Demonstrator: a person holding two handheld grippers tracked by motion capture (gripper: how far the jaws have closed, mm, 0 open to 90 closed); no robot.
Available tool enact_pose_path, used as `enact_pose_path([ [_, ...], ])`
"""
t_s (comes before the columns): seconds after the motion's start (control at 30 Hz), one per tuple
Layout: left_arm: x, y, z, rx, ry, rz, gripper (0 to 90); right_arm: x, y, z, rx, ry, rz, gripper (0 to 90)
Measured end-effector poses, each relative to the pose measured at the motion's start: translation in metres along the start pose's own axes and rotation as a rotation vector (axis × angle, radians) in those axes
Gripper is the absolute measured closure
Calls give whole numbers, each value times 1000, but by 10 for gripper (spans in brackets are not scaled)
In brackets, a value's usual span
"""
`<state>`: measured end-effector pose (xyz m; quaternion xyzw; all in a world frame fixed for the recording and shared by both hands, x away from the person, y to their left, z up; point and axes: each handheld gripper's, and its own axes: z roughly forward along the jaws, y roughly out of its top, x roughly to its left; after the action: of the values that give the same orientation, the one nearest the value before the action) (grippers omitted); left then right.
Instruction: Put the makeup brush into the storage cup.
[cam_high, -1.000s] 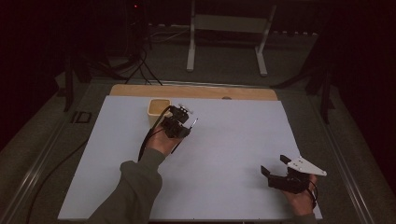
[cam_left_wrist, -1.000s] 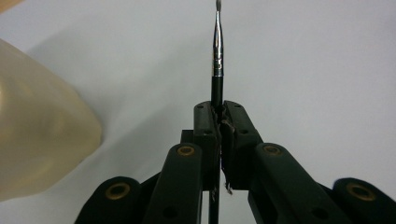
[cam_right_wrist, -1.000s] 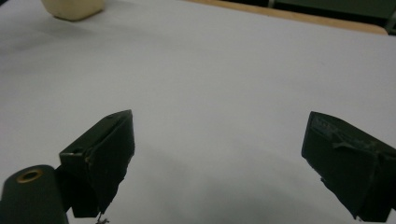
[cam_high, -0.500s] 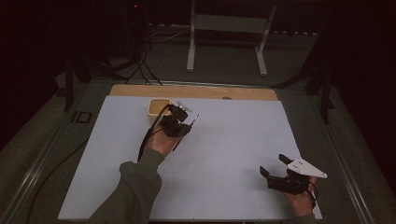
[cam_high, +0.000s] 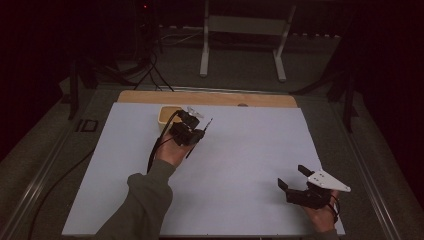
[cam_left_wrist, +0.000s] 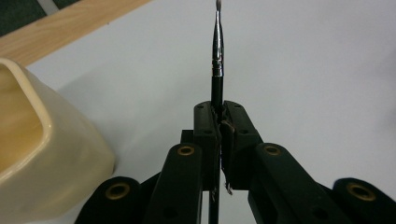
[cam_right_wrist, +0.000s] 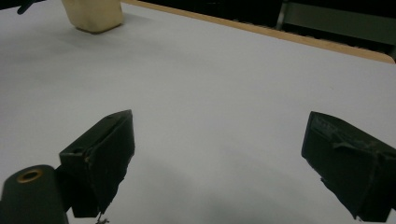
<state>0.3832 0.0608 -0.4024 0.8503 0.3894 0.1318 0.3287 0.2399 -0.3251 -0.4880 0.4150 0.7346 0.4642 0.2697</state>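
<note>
- The worktop (cam_high: 250, 165) is big and flat, with a white sheet on top and a strip of light wood along its far edge.
- The cream tub (cam_high: 167, 116) sits on the white sheet near that far wood strip. It is open at the top, with soft rounded corners. In the left gripper view the tub (cam_left_wrist: 42, 158) is right beside the claw, on its left side. In the right gripper view the tub (cam_right_wrist: 93, 15) is far off, up in the top left corner.
- The left claw (cam_high: 192, 134) is held up just beside the tub, on the side away from the worktop's left edge. A hand (cam_high: 172, 150) in a grey-green sleeve holds it.
- The left claw (cam_left_wrist: 219, 122) is squeezed tight on a thin tool (cam_left_wrist: 217, 56). The tool has a black handle, a shiny silver neck and a small tip. It sticks straight out past the jaws, over the white sheet. I cannot tell just what kind of tool it is.
- The right claw (cam_high: 292, 181) is well apart from the tub, near the front right corner of the worktop. Its jaws are spread wide and have nothing between them. In the right gripper view the right claw (cam_right_wrist: 219, 158) has just bare white sheet between its two black jaws.
</note>
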Motion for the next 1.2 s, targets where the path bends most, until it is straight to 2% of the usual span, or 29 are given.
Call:
enact_pose_path([
  [0.3,1,0,-4,-44,4,10,866,0,0,0,-1,1,-2,93],
  [1.2,6,-1,-12,-145,33,-11,865,0,0,0,4,-4,-2,93],
])
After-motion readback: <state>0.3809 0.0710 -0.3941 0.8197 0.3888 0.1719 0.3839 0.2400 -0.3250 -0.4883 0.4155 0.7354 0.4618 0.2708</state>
